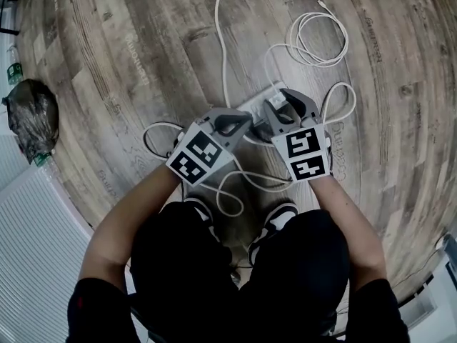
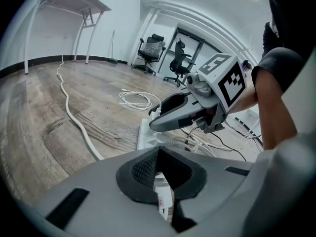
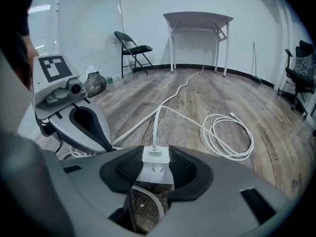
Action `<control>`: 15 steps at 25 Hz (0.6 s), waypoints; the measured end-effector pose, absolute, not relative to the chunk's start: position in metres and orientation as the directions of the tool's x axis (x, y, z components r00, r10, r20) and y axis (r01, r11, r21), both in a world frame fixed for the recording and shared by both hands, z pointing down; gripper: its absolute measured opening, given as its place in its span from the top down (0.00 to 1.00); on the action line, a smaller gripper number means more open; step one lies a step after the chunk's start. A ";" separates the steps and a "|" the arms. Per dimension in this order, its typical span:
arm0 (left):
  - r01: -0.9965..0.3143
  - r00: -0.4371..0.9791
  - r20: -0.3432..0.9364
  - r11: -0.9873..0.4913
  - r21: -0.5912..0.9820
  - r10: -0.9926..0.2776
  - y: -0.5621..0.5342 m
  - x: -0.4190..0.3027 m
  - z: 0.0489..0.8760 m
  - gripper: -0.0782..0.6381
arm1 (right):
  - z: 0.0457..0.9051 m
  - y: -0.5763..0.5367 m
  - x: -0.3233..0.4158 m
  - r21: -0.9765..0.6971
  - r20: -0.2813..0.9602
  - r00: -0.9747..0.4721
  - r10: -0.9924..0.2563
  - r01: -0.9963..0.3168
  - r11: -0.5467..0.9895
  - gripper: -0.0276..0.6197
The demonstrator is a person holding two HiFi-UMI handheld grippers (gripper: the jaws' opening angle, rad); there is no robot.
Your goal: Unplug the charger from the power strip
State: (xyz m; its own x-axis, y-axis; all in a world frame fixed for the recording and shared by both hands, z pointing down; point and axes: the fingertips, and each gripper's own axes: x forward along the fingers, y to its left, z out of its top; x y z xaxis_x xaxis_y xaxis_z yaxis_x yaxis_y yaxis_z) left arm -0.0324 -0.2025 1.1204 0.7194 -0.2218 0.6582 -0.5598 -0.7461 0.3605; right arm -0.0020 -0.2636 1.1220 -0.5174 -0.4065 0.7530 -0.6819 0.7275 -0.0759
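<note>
charger (image 3: 152, 155) plugged into power strip (image 2: 144, 132) on floor | right tongs (image 1: 285, 107) pinch its sides; left tongs (image 2: 158, 152) pressed together over strip | likely light, rigid, slick, tight-seated: grip body, not cable

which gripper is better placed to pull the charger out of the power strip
Right. The charger sits between the right gripper pads, which meet its sides. The left gripper has its jaws together over the power strip, so it probably suits steadying that.
</note>
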 end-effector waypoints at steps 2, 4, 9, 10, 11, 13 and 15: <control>-0.557 0.713 0.665 -0.756 0.343 -0.224 -0.202 -0.031 1.121 0.87 | 1.121 -0.264 -0.001 -0.072 0.756 -0.508 -0.413 -0.691 0.719 0.69; -0.556 0.694 0.684 -0.770 0.313 -0.224 -0.200 -0.031 1.123 0.87 | 1.121 -0.263 -0.001 -0.061 0.761 -0.498 -0.416 -0.693 0.718 0.69; -0.559 0.686 0.694 -0.768 0.312 -0.218 -0.199 -0.030 1.124 0.86 | 1.121 -0.262 0.000 -0.037 0.769 -0.480 -0.423 -0.693 0.720 0.69; -0.561 0.686 0.694 -0.765 0.316 -0.217 -0.200 -0.030 1.125 0.86 | 1.122 -0.261 0.000 -0.041 0.771 -0.478 -0.421 -0.697 0.716 0.70; -0.563 0.687 0.695 -0.761 0.322 -0.214 -0.200 -0.030 1.125 0.86 | 1.122 -0.261 0.001 -0.047 0.771 -0.479 -0.421 -0.701 0.712 0.69; -0.566 0.686 0.696 -0.756 0.330 -0.210 -0.200 -0.029 1.124 0.86 | 1.117 -0.261 0.002 -0.048 0.757 -0.487 -0.436 -0.707 0.705 0.70; -0.565 0.685 0.697 -0.760 0.323 -0.213 -0.200 -0.028 1.125 0.86 | 1.103 -0.268 0.000 -0.031 0.728 -0.498 -0.471 -0.711 0.703 0.70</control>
